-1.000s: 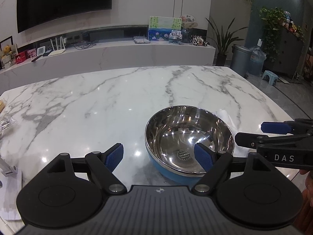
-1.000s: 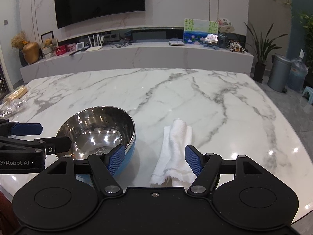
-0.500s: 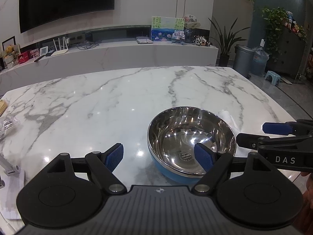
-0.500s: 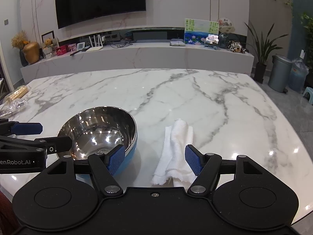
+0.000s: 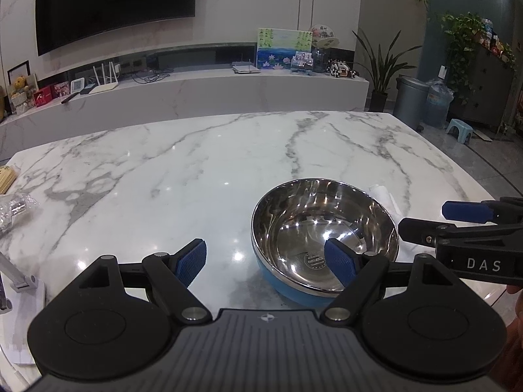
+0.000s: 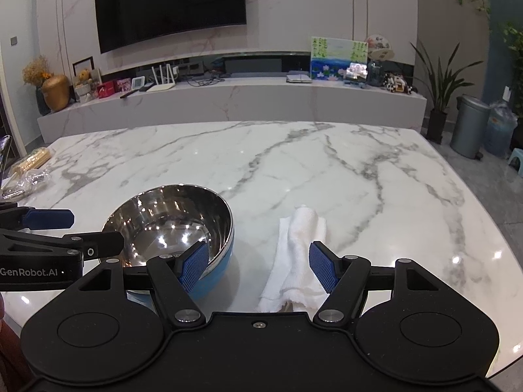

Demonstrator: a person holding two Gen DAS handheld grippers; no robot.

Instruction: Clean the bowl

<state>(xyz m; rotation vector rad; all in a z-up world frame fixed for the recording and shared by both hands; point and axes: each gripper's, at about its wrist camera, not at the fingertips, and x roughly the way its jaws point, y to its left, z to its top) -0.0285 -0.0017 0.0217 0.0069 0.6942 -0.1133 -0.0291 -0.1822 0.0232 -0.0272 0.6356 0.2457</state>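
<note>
On marble table (image 6: 359,170) | 1 bowl (image 5: 323,225) (steel) | 1 cloth (image 6: 300,254) | left gripper (image 5: 266,259), right gripper (image 6: 260,266) — fingers apart

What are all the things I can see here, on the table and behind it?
Bowl: one, steel inside, blue outside, near edge of the table.
Cloth: one, white, folded, right of the bowl.
Table: one, white marble with grey veins.
Plastic wrap: one, clear, crumpled, table's far left.
Television: one, black, on the wall.
Painting: one, blue and green, on the long shelf.
Vase: one, gold, shelf's left end.
Bin: one, grey, on the floor at right.
Left gripper: black with blue pads, open, beside the bowl.
Right gripper: same colours, open, over the cloth.
</note>
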